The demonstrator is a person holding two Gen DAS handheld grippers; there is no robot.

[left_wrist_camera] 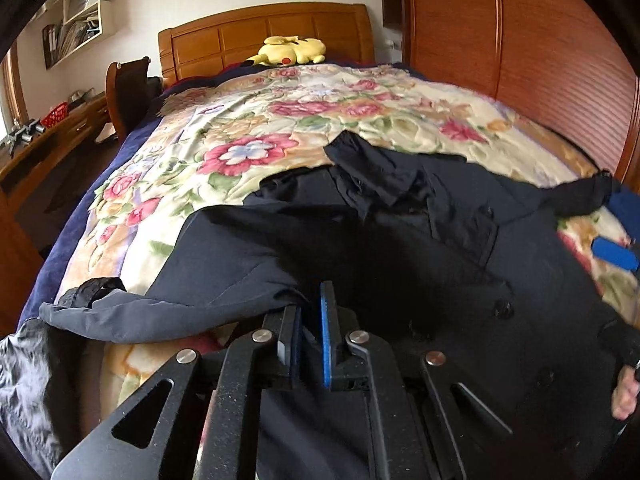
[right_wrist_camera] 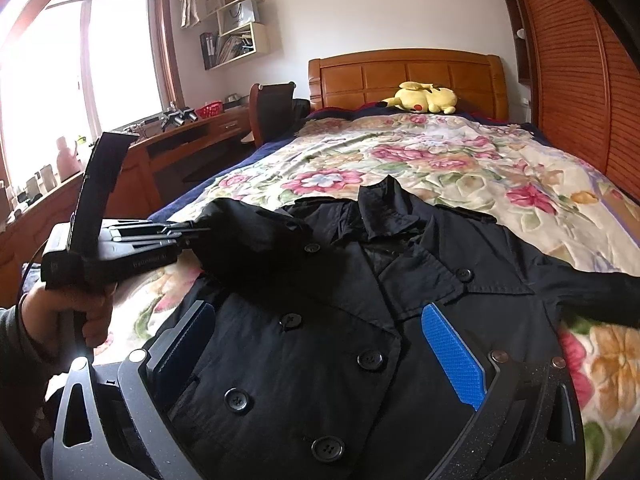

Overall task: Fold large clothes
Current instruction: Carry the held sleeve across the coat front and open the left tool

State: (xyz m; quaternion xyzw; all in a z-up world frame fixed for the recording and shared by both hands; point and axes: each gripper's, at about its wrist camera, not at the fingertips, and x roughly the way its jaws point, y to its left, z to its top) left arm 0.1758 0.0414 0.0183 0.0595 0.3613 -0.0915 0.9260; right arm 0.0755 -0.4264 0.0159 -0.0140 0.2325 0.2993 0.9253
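A black double-breasted coat (right_wrist_camera: pixel 360 288) lies front up on the floral bedspread (right_wrist_camera: pixel 460 160), collar toward the headboard. My left gripper (left_wrist_camera: pixel 310 320) is shut on the coat's left sleeve (left_wrist_camera: pixel 224 276), pinching the fabric between its blue pads and holding it folded over the coat's front; in the right wrist view the left gripper (right_wrist_camera: pixel 196 232) grips the bunched sleeve (right_wrist_camera: pixel 248 232). My right gripper (right_wrist_camera: pixel 320 344) is open, its jaws wide apart above the coat's buttoned chest, holding nothing. It shows at the right edge of the left wrist view (left_wrist_camera: pixel 618 228).
A yellow plush toy (right_wrist_camera: pixel 422 98) lies by the wooden headboard (right_wrist_camera: pixel 404 74). A slatted wooden wardrobe (right_wrist_camera: pixel 580 80) lines the right side. A desk (right_wrist_camera: pixel 180 140) and chair (right_wrist_camera: pixel 272 108) stand left of the bed. Another grey garment (left_wrist_camera: pixel 28 380) hangs off the bed's near left corner.
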